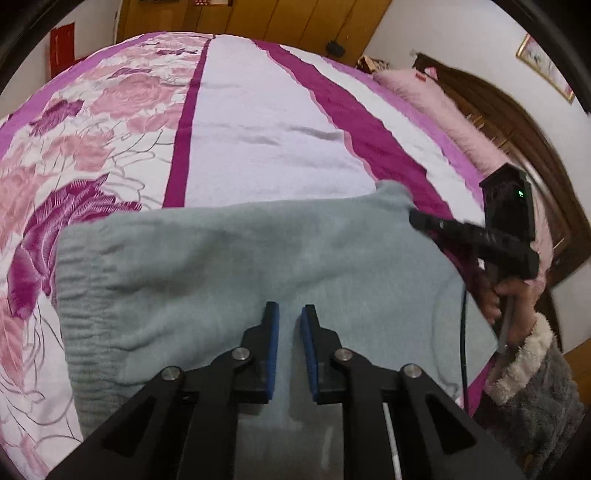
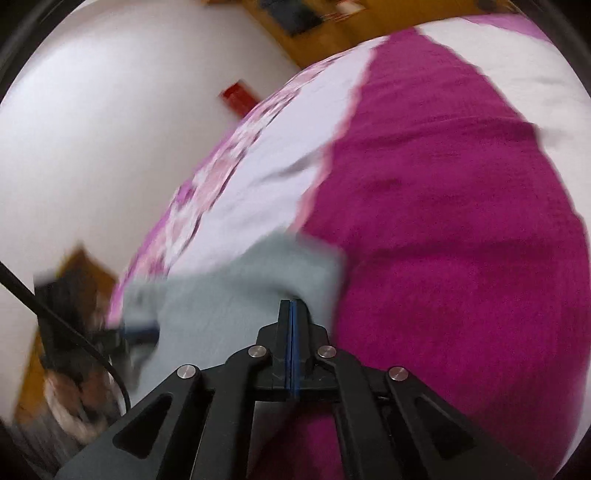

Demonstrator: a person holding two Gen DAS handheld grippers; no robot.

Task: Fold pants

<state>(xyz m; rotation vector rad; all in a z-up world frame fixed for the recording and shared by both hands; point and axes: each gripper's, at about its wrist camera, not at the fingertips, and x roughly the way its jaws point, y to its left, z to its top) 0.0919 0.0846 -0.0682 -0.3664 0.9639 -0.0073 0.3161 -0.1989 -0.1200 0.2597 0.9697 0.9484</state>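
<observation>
Grey-green fleece pants (image 1: 221, 258) lie across the bed, with the ribbed waistband at the left. My left gripper (image 1: 290, 310) is at their near edge. Its blue pads stand a narrow gap apart, and a ridge of the cloth fills that gap. At the far right corner of the pants, which is lifted off the bed, my right gripper (image 1: 415, 218) is shut on the cloth. The blurred right wrist view shows the right gripper (image 2: 291, 302) with its pads together at the edge of the pants (image 2: 221, 295). The left gripper (image 2: 142, 332) shows there at the other corner.
The bed cover (image 1: 258, 129) is lilac with magenta stripes and pink flowers. A pink pillow (image 1: 443, 110) and a dark wooden headboard (image 1: 517, 122) are at the right. A fuzzy sleeve (image 1: 528, 369) and a black cable (image 1: 463, 332) hang by the right gripper. Wooden cabinets (image 1: 258, 14) stand beyond the bed.
</observation>
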